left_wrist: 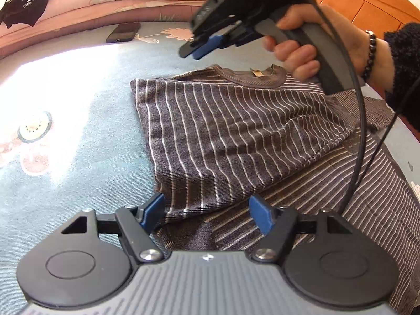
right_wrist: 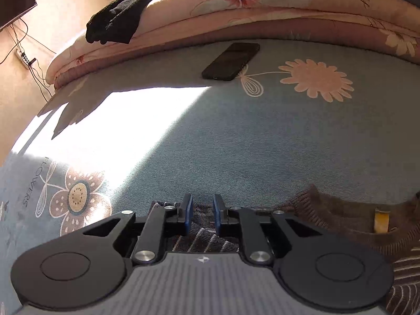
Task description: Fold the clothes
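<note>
A grey-brown shirt with thin white stripes lies on the bed, its left side folded over the body, collar at the far end. My left gripper is open at the shirt's near edge, its blue pads on either side of the folded hem, holding nothing. My right gripper hovers above the collar in the left wrist view, held by a hand. In the right wrist view it stands above the shirt's shoulder, pads a narrow gap apart with nothing between them. The collar lies to its right.
A black phone lies on the blue flowered bedsheet beyond the shirt. A folded pink quilt with a black garment on it lines the far edge. A wooden headboard stands at the right.
</note>
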Demonstrator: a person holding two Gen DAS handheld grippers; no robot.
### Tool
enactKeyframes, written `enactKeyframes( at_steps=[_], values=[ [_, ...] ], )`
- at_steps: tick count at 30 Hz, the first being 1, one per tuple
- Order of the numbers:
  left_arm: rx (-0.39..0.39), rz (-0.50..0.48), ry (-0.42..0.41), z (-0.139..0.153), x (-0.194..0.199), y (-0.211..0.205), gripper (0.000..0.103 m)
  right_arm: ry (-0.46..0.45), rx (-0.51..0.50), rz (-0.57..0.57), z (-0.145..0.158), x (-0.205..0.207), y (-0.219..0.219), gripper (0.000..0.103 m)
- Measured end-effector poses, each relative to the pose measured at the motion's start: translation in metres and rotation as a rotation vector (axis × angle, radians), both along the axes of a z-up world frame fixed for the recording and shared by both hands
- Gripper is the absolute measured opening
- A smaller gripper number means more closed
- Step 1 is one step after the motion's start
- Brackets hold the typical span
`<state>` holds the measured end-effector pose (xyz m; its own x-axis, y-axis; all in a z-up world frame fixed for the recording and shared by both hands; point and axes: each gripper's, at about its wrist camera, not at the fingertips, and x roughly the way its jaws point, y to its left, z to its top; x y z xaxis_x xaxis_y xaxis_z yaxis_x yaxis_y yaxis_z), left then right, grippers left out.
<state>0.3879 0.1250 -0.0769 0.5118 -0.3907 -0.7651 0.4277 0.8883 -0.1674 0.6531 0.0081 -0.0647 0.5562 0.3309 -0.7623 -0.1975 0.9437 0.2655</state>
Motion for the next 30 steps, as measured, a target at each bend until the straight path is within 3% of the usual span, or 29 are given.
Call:
enactKeyframes(
  at_steps=[5, 8, 13, 18, 22, 24, 25, 30],
  values=[
    [-0.017, -0.038, -0.041, 0.027, 0.002, 0.006, 0.071, 0.036, -0.041, -0.110, 0.027, -0.054, -0.078, 0.033],
    [-0.071, -0.050, -0.065, 0.034, 0.013, -0.001, 0.071, 0.089, -0.091, -0.216, 0.020, -0.090, -0.128, 0.034],
    [-0.144, -0.067, -0.070, 0.015, 0.040, -0.040, 0.070, 0.178, -0.116, -0.378, -0.014, -0.137, -0.188, 0.034],
    [-0.098, -0.088, -0.067, 0.008, 0.055, -0.077, 0.070, 0.201, -0.010, -0.538, -0.030, -0.180, -0.227, 0.034],
    [-0.048, -0.143, -0.053, 0.003, 0.058, -0.100, 0.070, 0.145, -0.040, -0.669, -0.029, -0.200, -0.255, 0.034],
    [-0.016, -0.167, -0.047, -0.002, 0.056, -0.111, 0.069, 0.131, -0.031, -0.728, -0.030, -0.203, -0.271, 0.044],
    [-0.005, -0.175, -0.048, -0.003, 0.055, -0.116, 0.069, 0.126, -0.024, -0.753, -0.030, -0.204, -0.280, 0.044],
    [0.005, -0.296, -0.126, 0.004, 0.034, -0.145, 0.065, 0.081, -0.034, -0.763, -0.030, -0.195, -0.298, 0.045]
  ],
)
